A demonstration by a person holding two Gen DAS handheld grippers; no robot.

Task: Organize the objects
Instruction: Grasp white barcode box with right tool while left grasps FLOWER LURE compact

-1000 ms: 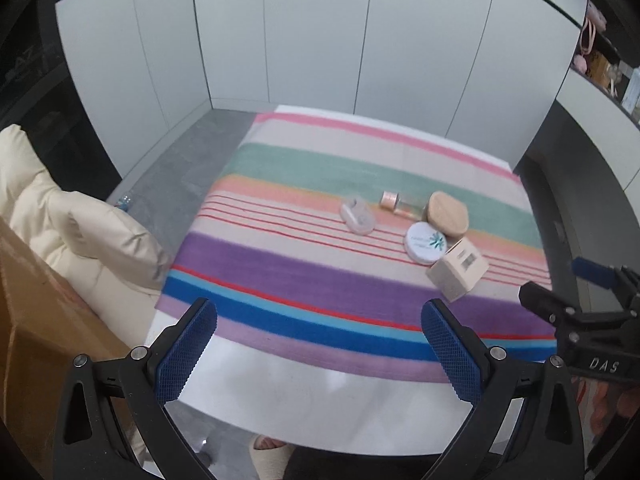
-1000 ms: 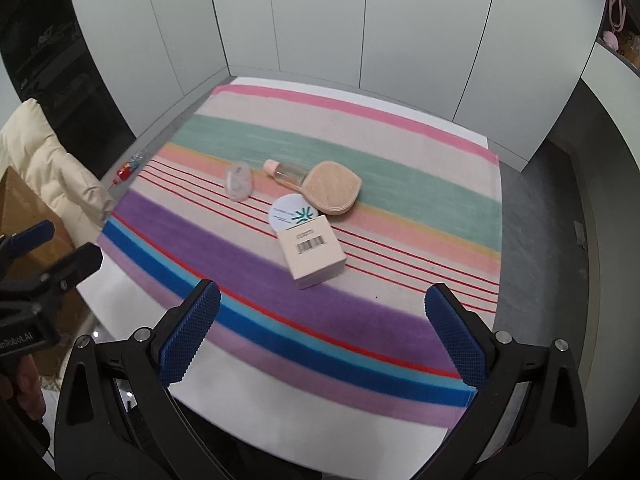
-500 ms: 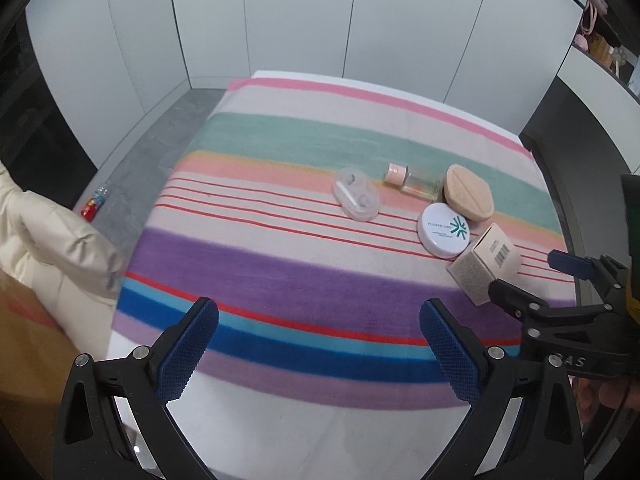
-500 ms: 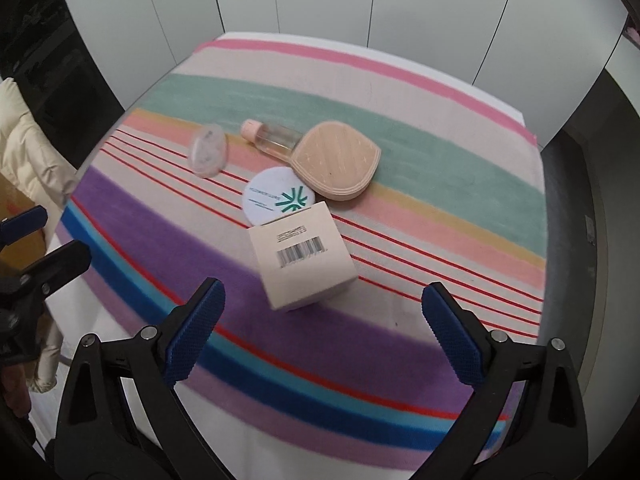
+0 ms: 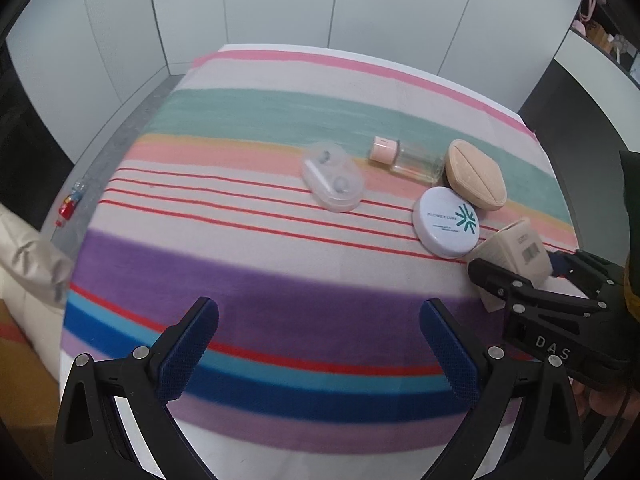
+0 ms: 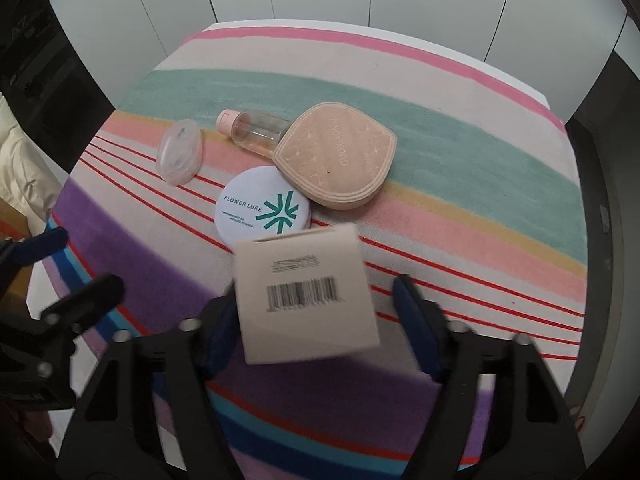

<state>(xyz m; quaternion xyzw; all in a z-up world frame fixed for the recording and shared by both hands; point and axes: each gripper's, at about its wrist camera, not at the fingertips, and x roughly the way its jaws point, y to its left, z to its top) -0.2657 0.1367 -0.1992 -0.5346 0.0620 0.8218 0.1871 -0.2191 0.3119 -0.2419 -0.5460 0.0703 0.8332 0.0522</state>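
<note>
A beige box with a barcode (image 6: pixel 306 292) stands on the striped cloth (image 6: pixel 440 152) between the fingers of my right gripper (image 6: pixel 316 332), whose jaws are open around it with a gap on the right side. The box also shows in the left wrist view (image 5: pixel 516 250). Behind it lie a white round compact (image 6: pixel 262 210), a beige textured case (image 6: pixel 340 160), a clear bottle with a pink cap (image 6: pixel 252 130) and a clear oval lens case (image 6: pixel 180 152). My left gripper (image 5: pixel 320 348) is open and empty over the purple stripe, left of the right gripper (image 5: pixel 520 276).
The cloth covers a table with white cabinet doors (image 5: pixel 280 4) behind it. A cream padded jacket (image 5: pixel 28 256) lies off the table's left edge. A small red item (image 5: pixel 68 208) lies on the grey floor at the left.
Both grippers have moved forward over the table. The right gripper has come down around the beige box and its jaws have narrowed. The left gripper stays open and empty.
</note>
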